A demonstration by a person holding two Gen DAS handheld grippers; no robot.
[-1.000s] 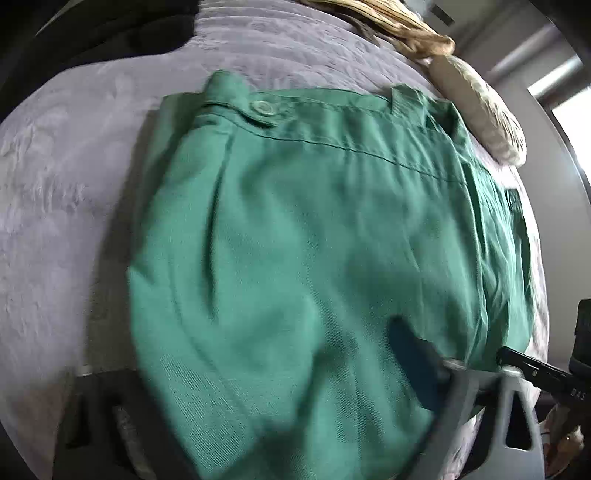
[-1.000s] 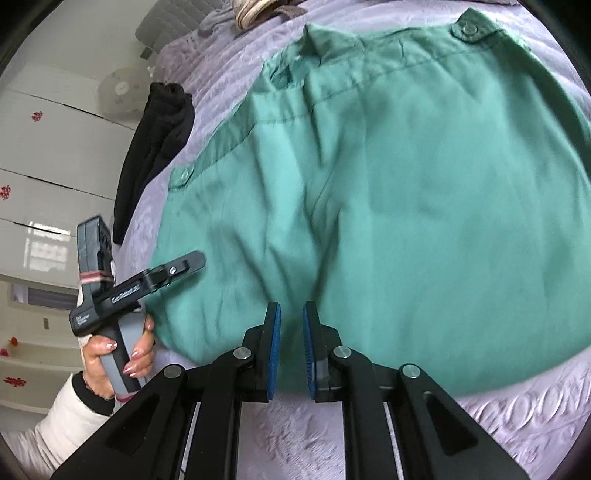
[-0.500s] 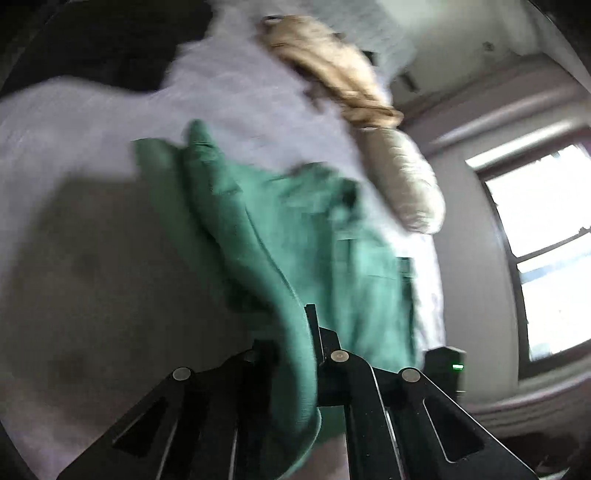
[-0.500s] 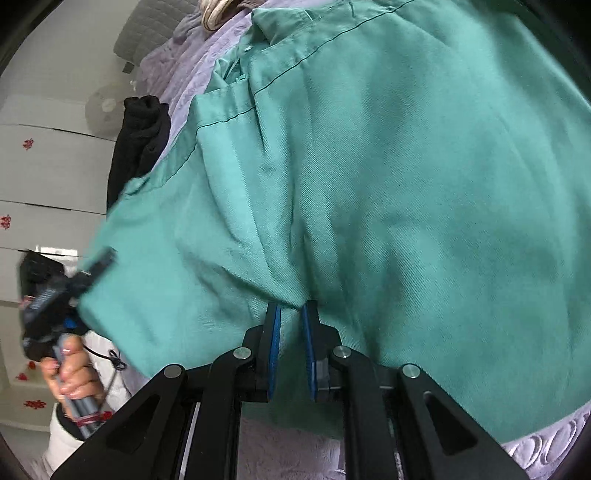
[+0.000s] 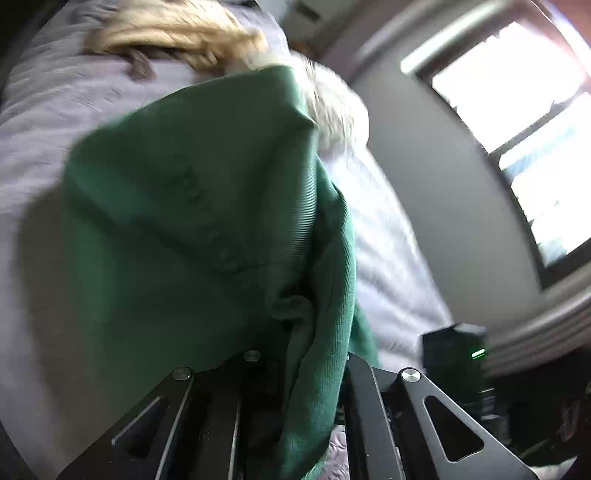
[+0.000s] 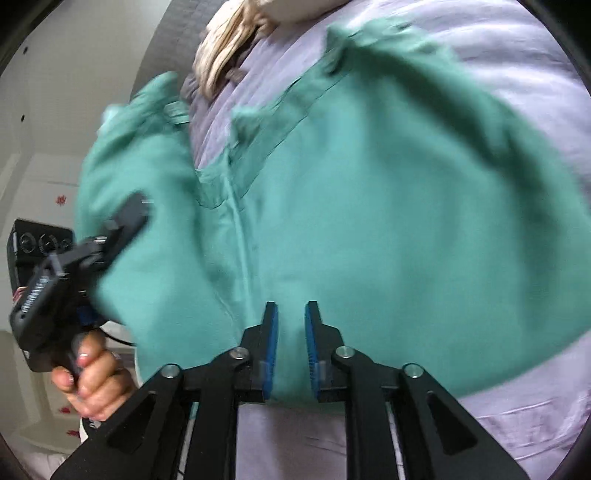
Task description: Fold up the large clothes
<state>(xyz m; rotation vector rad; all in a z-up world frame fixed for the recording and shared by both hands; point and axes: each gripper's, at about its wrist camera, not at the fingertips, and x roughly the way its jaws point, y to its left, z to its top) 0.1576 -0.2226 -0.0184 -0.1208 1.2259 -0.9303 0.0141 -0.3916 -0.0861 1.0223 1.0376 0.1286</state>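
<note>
Surface: a lilac bedspread (image 6: pixel 517 417) is covering the bed, textured and lying under the garment.
Garment: the green shirt (image 6: pixel 388 221) is lying spread over the bedspread, its left edge lifting off it.
Left gripper (image 5: pixel 310 369): its fingers are clamping a bunched fold of the shirt (image 5: pixel 177 229), which is hanging up in front of the lens.
Right gripper (image 6: pixel 290 343): its blue-padded jaws are standing slightly parted at the shirt's near hem; whether they are pinching cloth I cannot tell.
Room: a bright window (image 5: pixel 528 110) is glowing on the right; a beige cloth (image 5: pixel 177 33) is lying at the bed's far end.
</note>
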